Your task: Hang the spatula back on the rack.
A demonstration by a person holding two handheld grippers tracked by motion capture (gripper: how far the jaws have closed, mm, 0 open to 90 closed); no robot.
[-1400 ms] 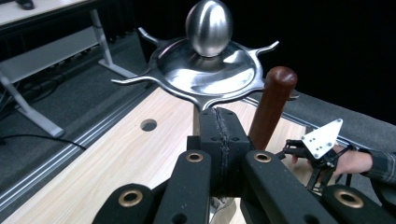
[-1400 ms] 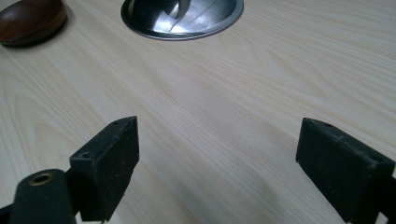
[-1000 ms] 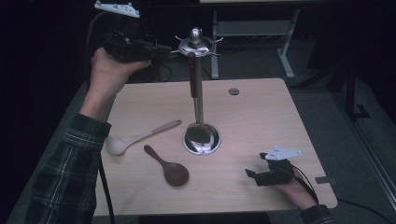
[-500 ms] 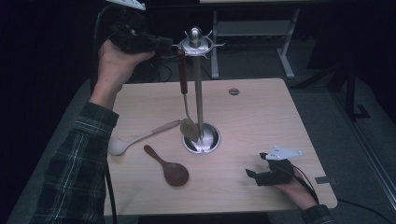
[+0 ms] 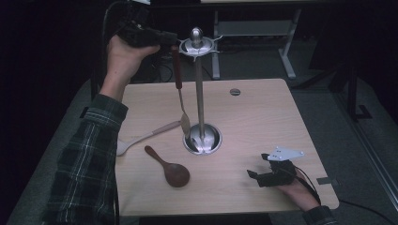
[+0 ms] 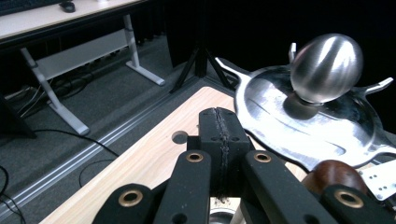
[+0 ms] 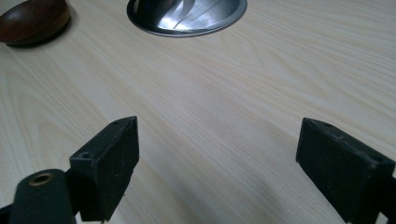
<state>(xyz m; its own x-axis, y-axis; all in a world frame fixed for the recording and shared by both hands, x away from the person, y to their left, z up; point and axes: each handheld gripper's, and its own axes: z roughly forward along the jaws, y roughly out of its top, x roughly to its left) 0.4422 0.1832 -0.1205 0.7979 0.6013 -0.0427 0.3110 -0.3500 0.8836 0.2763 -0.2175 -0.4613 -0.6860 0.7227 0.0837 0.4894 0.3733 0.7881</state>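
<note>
A steel utensil stand (image 5: 199,93) rises from a round base (image 5: 202,140) mid-table. Its hooked top plate (image 6: 322,126) and knob (image 6: 327,67) lie close ahead in the left gripper view. My left gripper (image 5: 171,37) is held high, just left of the stand's top, jaws pressed together (image 6: 219,119). A metal spoon with a dark wooden handle (image 5: 177,70) hangs from it, its handle end (image 6: 334,175) beside the jaws. What the pads pinch is hidden. My right gripper (image 5: 257,169) rests open on the table's front right, nothing between its jaws (image 7: 219,140).
A pale spoon with a light handle (image 5: 145,137) and a dark wooden spoon (image 5: 171,171) lie left of the base on the wooden table (image 5: 263,117). A small round hole (image 5: 234,91) sits at the back. Desk legs and cables stand beyond.
My left gripper has moved left from the stand's top, carrying the hanging metal spoon off the pole's front to its left side. The right gripper has not moved.
</note>
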